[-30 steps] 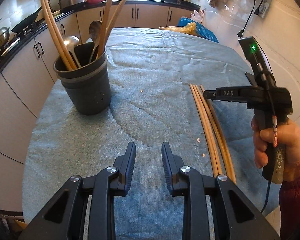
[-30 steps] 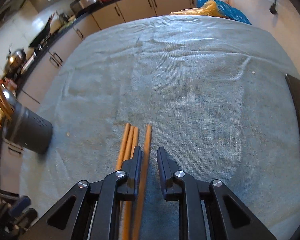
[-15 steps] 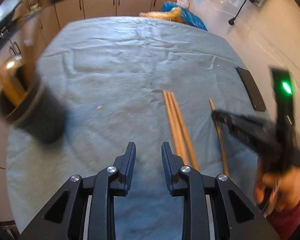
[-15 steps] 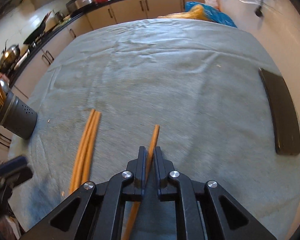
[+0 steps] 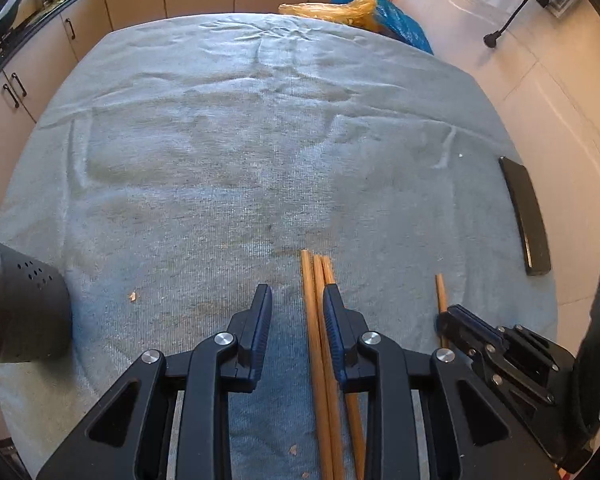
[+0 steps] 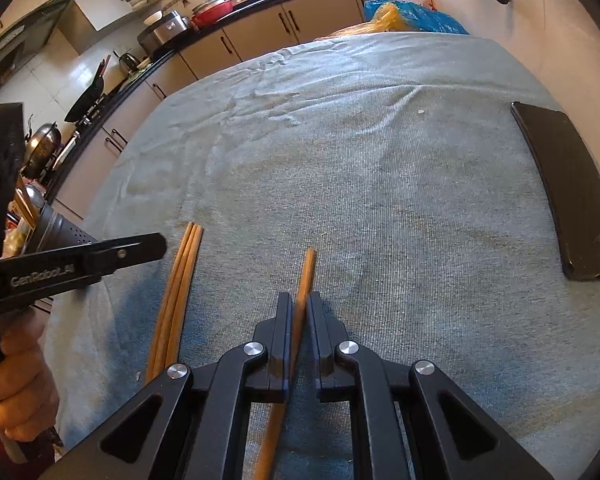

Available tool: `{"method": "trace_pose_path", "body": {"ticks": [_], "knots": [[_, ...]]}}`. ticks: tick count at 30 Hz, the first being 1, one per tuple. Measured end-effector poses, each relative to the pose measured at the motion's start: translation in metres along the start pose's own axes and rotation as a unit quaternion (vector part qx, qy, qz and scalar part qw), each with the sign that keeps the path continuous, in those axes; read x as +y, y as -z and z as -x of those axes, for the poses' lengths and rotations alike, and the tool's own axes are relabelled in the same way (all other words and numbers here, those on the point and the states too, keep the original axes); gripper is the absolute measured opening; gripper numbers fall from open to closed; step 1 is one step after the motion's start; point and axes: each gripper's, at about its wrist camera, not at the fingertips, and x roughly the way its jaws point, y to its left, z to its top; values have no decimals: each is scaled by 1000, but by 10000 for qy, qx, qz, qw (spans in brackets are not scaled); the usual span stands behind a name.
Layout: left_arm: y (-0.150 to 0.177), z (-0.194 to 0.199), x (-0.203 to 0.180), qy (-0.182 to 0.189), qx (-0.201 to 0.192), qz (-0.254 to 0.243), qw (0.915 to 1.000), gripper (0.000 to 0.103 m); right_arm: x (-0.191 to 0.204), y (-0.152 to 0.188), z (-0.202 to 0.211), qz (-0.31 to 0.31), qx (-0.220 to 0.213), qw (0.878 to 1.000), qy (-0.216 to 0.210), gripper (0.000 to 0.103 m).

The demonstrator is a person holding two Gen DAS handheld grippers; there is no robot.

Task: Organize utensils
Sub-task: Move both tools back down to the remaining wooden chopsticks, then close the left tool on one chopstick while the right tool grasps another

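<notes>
Our right gripper (image 6: 299,312) is clenched on a single chopstick (image 6: 306,276), whose tip pokes out past the fingertips over the blue-grey cloth (image 6: 340,160). Our left gripper (image 5: 296,312) stands released, jaws apart, with a bundle of three chopsticks (image 5: 318,320) lying between them – hard against the right-hand finger, with bare cloth between the sticks and the left-hand finger. The bundle and the single stick lie roughly parallel, near each other but not touching.

Ahead of both grippers the cloth runs wide and bare to the far table edge, where a blue and yellow bag (image 5: 364,12) sits just beyond. A black phone (image 6: 564,192) lies along the right edge of the cloth, well apart from the chopsticks. The dark utensil holder (image 5: 24,304) stands at the left edge, well apart from the bundle.

The left wrist view shows the holder only as a perforated wall cut by the frame; the right wrist view catches wooden sticks (image 6: 24,204) and a metal piece rising from it. That view also shows the hand (image 6: 24,384) on the left gripper's handle, plus the counter with pots and a window – things the left view mostly misses.
</notes>
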Motion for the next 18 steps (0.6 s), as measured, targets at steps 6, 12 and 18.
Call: {"method": "trace_pose_path", "body": {"ticks": [6,12,18], "knots": [[-1,-7,-4,-191,8,-85,9998,25,-1,0,-1,-11,-3,10000,-36,8],[-2,-13,-2,-274,16,-125,9995,25,-1,0,0,4,-4,10000,-31,8],[-3,-17,-8,-526,-68,-205,9984,25,1,-1,-1,17,31,10000,37,8]]}}
